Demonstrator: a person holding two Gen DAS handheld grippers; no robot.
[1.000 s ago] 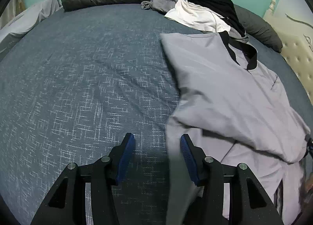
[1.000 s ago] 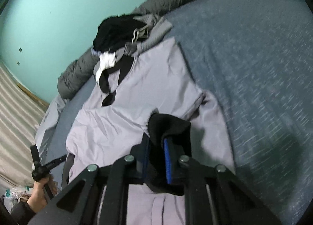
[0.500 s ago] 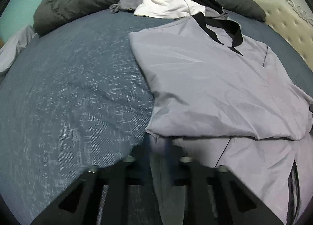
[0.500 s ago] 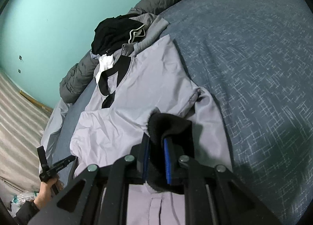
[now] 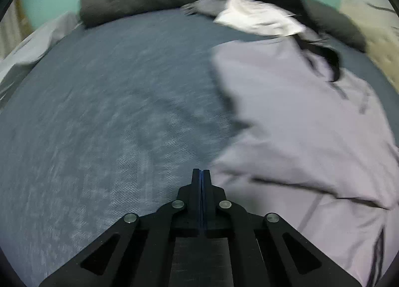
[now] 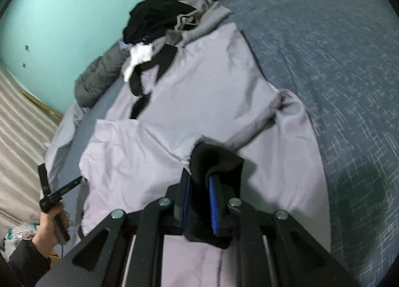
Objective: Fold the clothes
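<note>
Bedcover [image 5: 104, 117] of blue-grey lies under the clenched, empty left tongs [image 5: 201, 174], the lilac jacket [image 5: 299, 117] spreads flat beside them, and the right tongs [image 6: 199, 182] pinch its black cuff [image 6: 217, 159].

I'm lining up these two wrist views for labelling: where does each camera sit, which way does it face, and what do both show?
Left wrist: on the left gripper, looking down across the blue bedspread; its shut, empty fingers show.
Right wrist: on the right gripper, looking up the lilac jacket; its fingers clamp the black cuff; the person's left hand shows.
Shared: jacket, bedspread, clothes pile, teal wall.
</note>
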